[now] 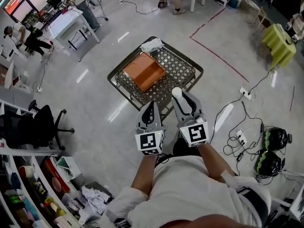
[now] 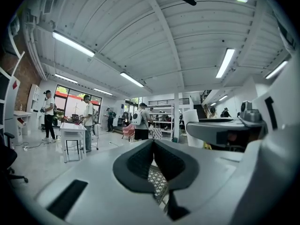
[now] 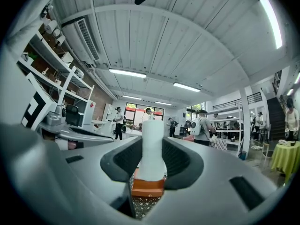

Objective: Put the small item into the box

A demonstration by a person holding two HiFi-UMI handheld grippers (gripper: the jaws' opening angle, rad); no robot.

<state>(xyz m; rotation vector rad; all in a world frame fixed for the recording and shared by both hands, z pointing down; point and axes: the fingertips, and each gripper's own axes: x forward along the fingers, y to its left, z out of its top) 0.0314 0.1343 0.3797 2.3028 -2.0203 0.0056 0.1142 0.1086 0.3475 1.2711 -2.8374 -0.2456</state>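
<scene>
The right gripper [image 1: 183, 101], in the head view, clamps a small white cylinder [image 1: 176, 93] outside the orange box [image 1: 144, 71]. Left gripper view: the left gripper [image 2: 153, 156] is closed and empty. Right gripper view: the cylinder stands upright between the pads and seems light, rigid and slick, so gripping its body suits.

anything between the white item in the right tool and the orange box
Nothing visible does. The right tool holds the white item over the near edge of the mesh table; the orange box lies ahead on it with only bare mesh between. The white cloth sits past the box.
</scene>
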